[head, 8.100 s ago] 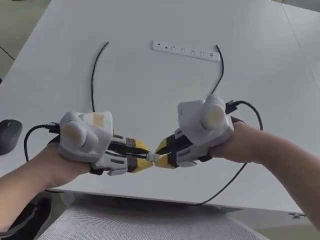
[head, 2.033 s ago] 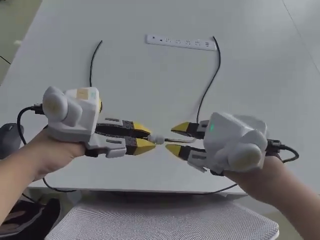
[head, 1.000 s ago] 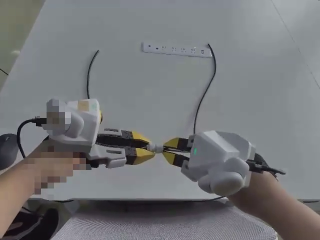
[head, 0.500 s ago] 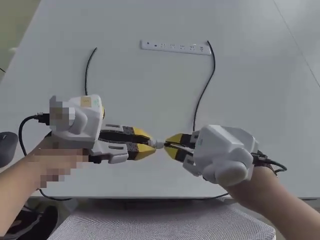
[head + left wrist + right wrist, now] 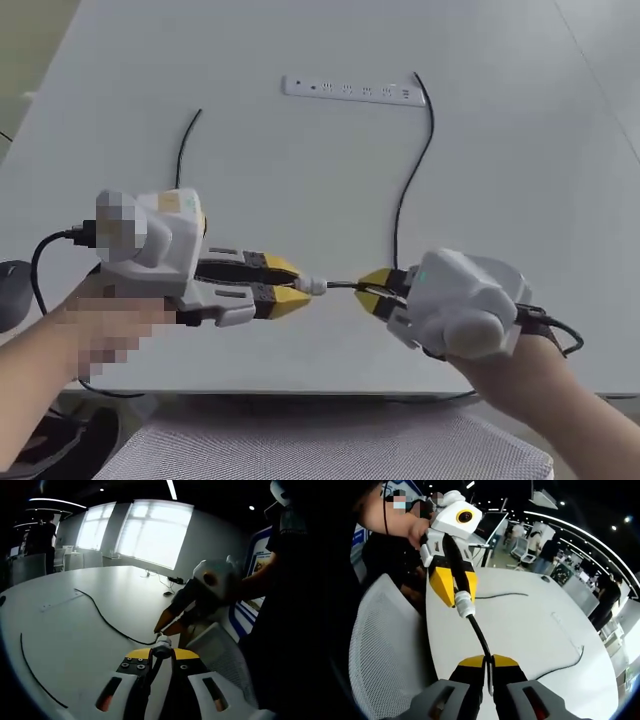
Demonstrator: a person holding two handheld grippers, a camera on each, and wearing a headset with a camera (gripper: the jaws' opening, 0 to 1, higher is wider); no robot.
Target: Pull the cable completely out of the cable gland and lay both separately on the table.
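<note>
Above the table's near edge, my left gripper [image 5: 298, 290] is shut on a small white cable gland [image 5: 313, 286]. A thin black cable [image 5: 342, 286] runs out of the gland to my right gripper [image 5: 368, 293], which is shut on it. In the left gripper view the gland [image 5: 161, 645] sits between the yellow jaw tips, with the right gripper [image 5: 170, 625] just beyond. In the right gripper view the cable [image 5: 479, 635] runs from my shut jaws up to the gland [image 5: 463, 603] held by the left gripper [image 5: 452, 586]. A short stretch of cable shows between the grippers.
A white power strip [image 5: 348, 90] lies at the far side of the white table [image 5: 300, 180], its black cord [image 5: 410, 180] trailing toward me. Another black cable [image 5: 185, 150] lies at the left. A dark mouse [image 5: 12, 300] sits at the left edge. A mesh chair [image 5: 330, 445] is below.
My right gripper has moved right, away from the left one, and more black cable now shows between the gland and the right jaws. The left gripper has stayed about where it was.
</note>
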